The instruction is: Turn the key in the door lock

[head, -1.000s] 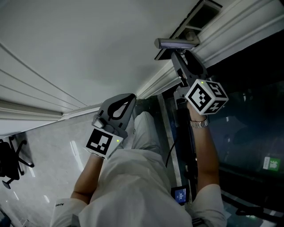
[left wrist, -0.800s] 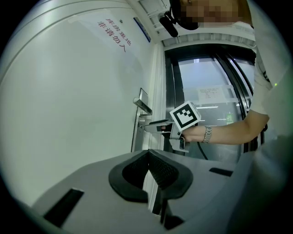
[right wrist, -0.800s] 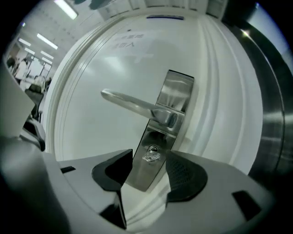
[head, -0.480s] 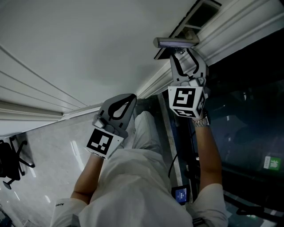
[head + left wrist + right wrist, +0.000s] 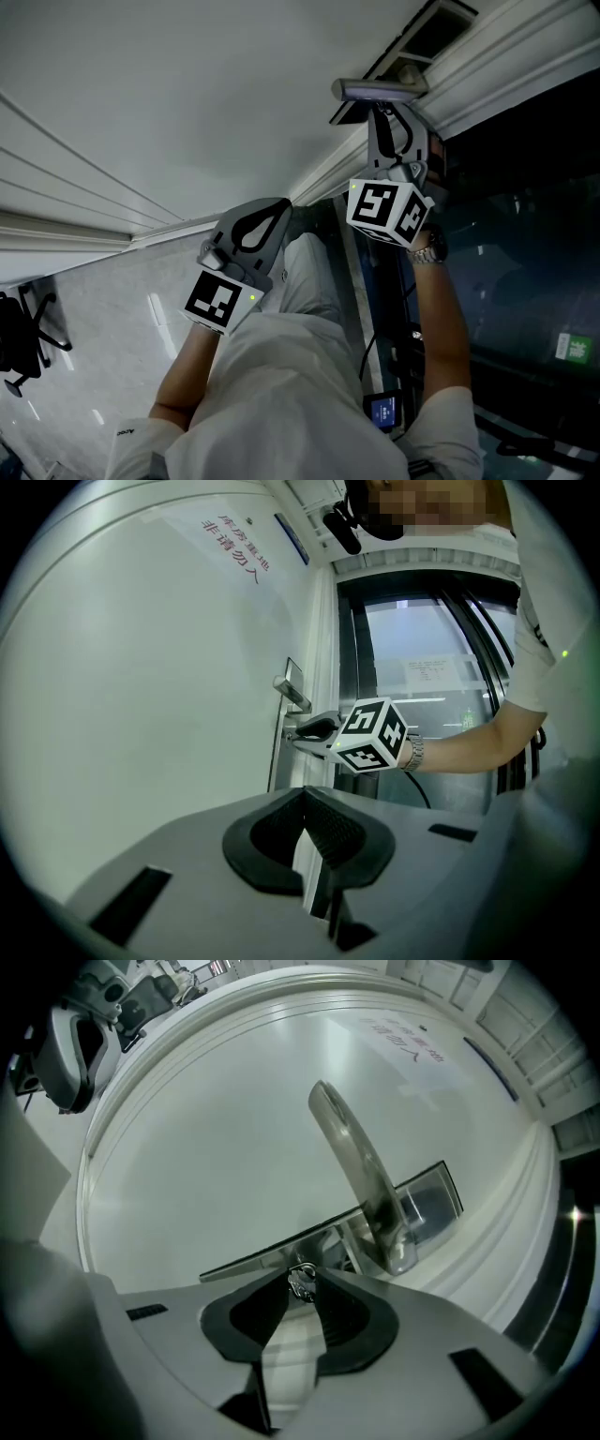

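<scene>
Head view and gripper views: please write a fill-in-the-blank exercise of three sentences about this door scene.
1. The right gripper grips the small metal ___ beside the door handle.
2. The left gripper holds ___.
3. The watch sits on the person's ___ wrist.

Missing words: key; nothing; right.
The right gripper's jaws have just been closing, key between them.

— Where does the key [image 5: 301,1285] sit?
— In the lock plate [image 5: 427,1206] on the door [image 5: 216,1129], below the door handle [image 5: 361,1171], between the jaws of the right hand-held gripper [image 5: 302,1277] (they have just been closing on it).
— And the other one?
— The left hand-held gripper [image 5: 267,214] is well apart, to its left, near the door. A glass panel [image 5: 525,234] lies right of the door.
</scene>
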